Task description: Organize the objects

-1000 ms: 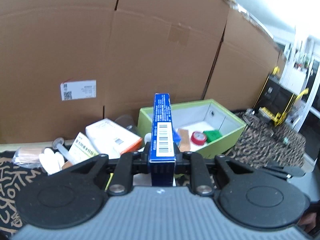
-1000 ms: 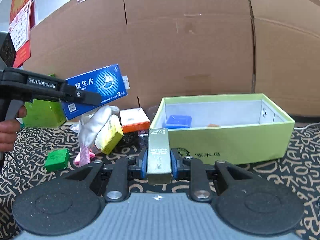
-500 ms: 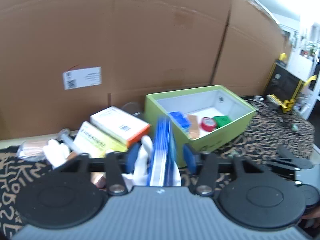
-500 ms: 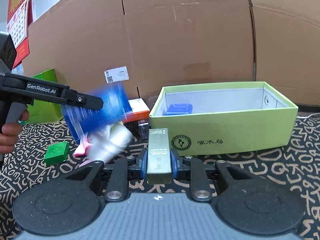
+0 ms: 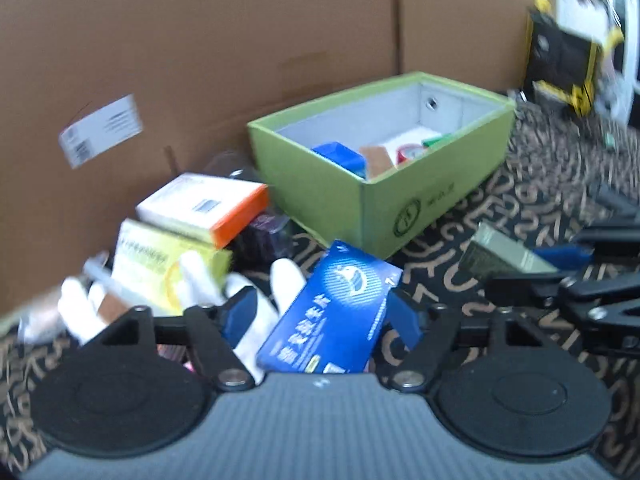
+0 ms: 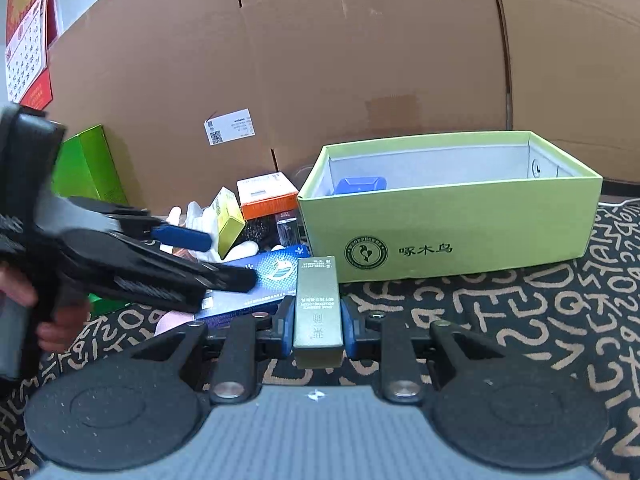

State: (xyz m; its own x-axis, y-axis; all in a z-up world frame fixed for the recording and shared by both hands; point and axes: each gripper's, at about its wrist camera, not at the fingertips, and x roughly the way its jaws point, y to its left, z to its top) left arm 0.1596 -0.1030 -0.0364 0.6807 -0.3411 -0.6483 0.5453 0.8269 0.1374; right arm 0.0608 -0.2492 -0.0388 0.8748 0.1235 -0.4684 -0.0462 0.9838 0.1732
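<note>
My left gripper point(image 5: 320, 316) is open; the blue medicine box point(image 5: 332, 308) lies flat on the patterned cloth between its spread fingers, loose. It also shows in the right wrist view point(image 6: 256, 280), partly under the left gripper point(image 6: 200, 256). My right gripper point(image 6: 318, 320) is shut on a slim olive-green box point(image 6: 318, 308), which also shows in the left wrist view point(image 5: 504, 256), held low in front of the green storage box point(image 6: 452, 236). That box point(image 5: 404, 200) holds a blue item, a red tape roll and other small things.
A white-and-orange box point(image 5: 204, 208), a yellow box point(image 5: 160, 260) and a white glove point(image 5: 248, 288) lie left of the green box. Large cardboard cartons point(image 6: 320, 80) wall the back. A second green box point(image 6: 84, 168) stands at far left.
My left gripper opened and let the blue box drop; it fell from upright in the jaws to flat on the cloth. The left gripper swung down and right. The right gripper held still.
</note>
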